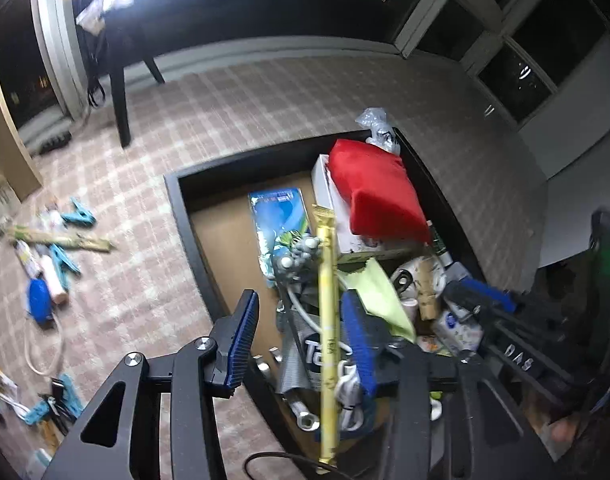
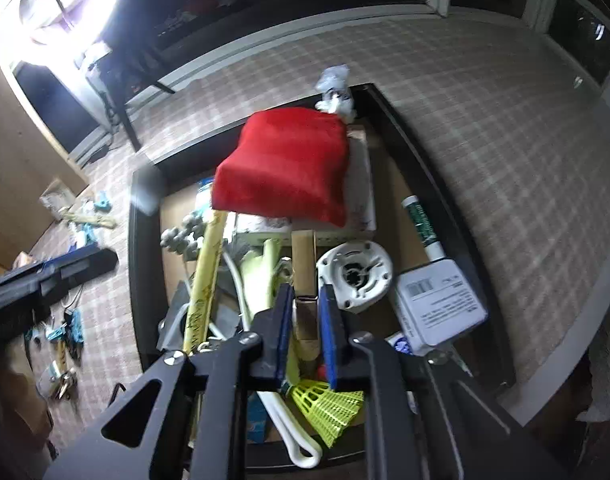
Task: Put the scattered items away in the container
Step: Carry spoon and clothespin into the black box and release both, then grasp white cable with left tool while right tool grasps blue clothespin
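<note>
**Two tools hovering over a nearly full container**

The container is showing as a shallow black-walled tray with a brown base, and it is sitting on a pink-and-cream checked carpet. Inside, a red pouch is lying on top of a white box, with a blue packet beside it and a white round fitting, a green-and-white tube and a neon shuttlecock nearer the cameras.

A long yellow stick packet is running lengthwise between the fingers of the left tool; the jaws are standing wide apart, and whether the packet is touching the right-hand pad cannot be told. The right tool is sitting narrow around a tan cardboard tube, its blue pads just beside the tube on either side, above the tray's clutter.

Well off to the left of the tray, blue clothes pegs and other small items are lying scattered on the carpet. A dark table leg is standing further back, by dark windows under a bright lamp.
</note>
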Motion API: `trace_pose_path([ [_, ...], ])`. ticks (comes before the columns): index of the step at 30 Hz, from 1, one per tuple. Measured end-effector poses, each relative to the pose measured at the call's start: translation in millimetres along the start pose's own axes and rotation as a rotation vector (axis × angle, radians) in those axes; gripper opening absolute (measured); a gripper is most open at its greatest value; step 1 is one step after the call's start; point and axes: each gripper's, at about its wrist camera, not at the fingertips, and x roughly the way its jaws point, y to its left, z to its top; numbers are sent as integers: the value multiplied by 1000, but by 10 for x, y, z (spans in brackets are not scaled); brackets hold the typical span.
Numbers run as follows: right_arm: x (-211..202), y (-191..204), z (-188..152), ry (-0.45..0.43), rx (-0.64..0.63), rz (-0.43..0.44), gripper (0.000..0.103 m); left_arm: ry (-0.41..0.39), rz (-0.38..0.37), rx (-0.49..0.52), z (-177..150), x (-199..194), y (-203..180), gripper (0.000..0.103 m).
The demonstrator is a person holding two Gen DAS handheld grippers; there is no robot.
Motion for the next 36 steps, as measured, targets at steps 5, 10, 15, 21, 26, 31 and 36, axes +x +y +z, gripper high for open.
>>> trace_pose_path([
  [5,20,110,46,-7,-10,30,18,-27,42,11,-23,-118,103,39],
  [10,65,379,94,-1,-70,65,18,-36,74,-46,-33,-203,418,39],
  [15,127,728,136,13,-145,102,18,-33,114,-100,-126,-241,782,39],
  [21,199,1229,105,27,-238,166,18,-41,180,-184,-335,-446,1357,39],
  [26,279,1703,27,53,-331,213,18,-47,256,-278,-602,-673,1926,40],
  [31,323,2158,-76,79,-425,252,18,-47,309,-412,-997,-887,2546,40],
  [36,371,2625,-209,105,-538,279,18,-24,316,-581,-1408,-979,3103,39],
])
